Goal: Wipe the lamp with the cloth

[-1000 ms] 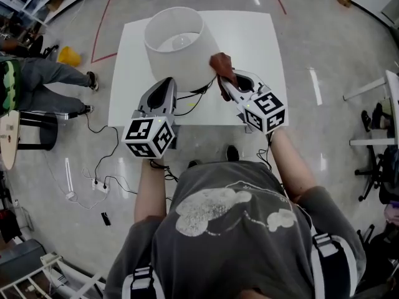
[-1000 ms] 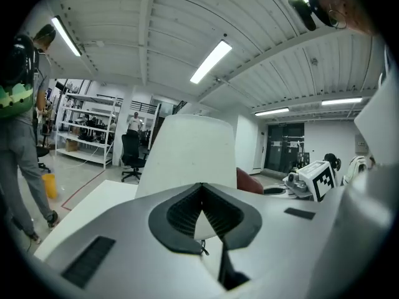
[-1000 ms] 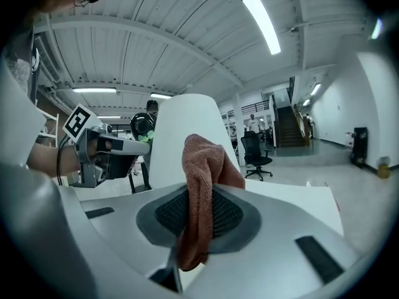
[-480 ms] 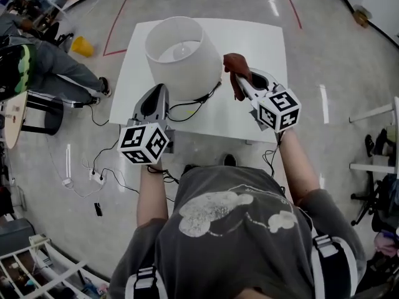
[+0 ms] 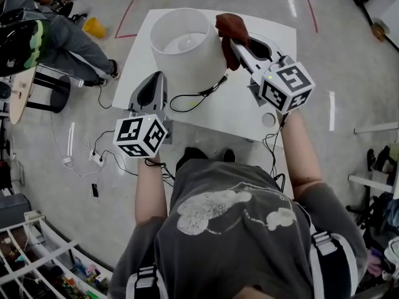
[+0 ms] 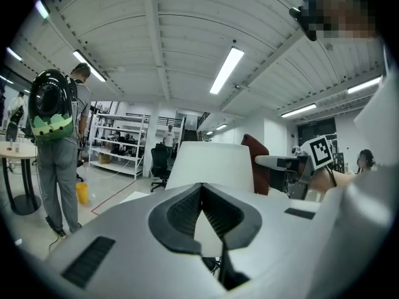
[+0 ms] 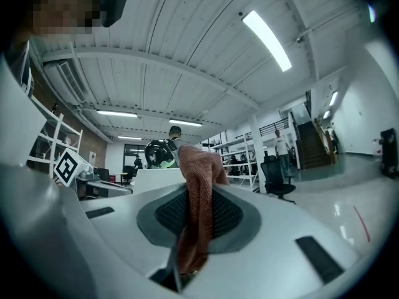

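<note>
Standing at the white table (image 5: 255, 108), we hold a gripper in each hand. Our right gripper (image 5: 237, 43) has its jaws clamped on the reddish-brown cloth (image 5: 232, 28). The right gripper view shows the fabric pinched between the ribbed pads, bunched above the tips and hanging down through the gap below.

The cloth sits at the right side of the lamp (image 5: 186, 50), up near the top rim of its white shade. It seems to touch the shade there, though we cannot be sure of contact. The lamp stands upright on the far left part of the table, its bulb visible down inside the open shade.

Our left gripper (image 5: 157, 78) is at the near left side of the lamp, tips pointing toward the shade's lower edge and just short of it. Its jaws are closed tip to tip with nothing between them, and the shade shows beyond them in the left gripper view.

A black cable (image 5: 198, 96) loops across the table between the two grippers, coming from under the shade. On the floor to the left, a person (image 5: 43, 39) with a black and green backpack stands beside a small round table (image 5: 15, 104).
</note>
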### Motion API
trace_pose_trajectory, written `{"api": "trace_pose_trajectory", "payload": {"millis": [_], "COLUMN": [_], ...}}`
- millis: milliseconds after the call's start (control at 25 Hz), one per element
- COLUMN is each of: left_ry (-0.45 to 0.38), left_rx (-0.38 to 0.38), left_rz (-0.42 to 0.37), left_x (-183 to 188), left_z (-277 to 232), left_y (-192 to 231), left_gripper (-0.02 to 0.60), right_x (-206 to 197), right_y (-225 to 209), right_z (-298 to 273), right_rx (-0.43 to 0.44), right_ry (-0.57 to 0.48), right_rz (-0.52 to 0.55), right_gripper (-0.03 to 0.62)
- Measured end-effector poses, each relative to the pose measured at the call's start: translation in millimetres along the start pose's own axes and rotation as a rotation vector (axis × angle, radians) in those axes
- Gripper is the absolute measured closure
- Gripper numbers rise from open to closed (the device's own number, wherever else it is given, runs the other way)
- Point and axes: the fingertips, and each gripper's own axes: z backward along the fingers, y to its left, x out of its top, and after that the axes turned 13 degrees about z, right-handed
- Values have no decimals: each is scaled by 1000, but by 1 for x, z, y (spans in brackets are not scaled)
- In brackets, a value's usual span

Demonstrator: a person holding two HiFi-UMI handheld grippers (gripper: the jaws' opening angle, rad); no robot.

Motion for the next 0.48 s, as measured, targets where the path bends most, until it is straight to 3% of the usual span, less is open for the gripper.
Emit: {"api": "trace_pose_trajectory", "payload": {"millis": [160, 480], "left_ry": [-5, 19], "left_rx": [3, -18], "left_rz": [1, 21], "left_x": [2, -1], "left_z": [0, -12], "left_y": [7, 18], "left_gripper": [574, 574], "right_x": [-7, -66], "right_y": [18, 10], "right_z": [-18, -17], "right_rx": [46, -3], "right_ry": [23, 159], "right_rz": [37, -14], "right_gripper": [536, 536]}}
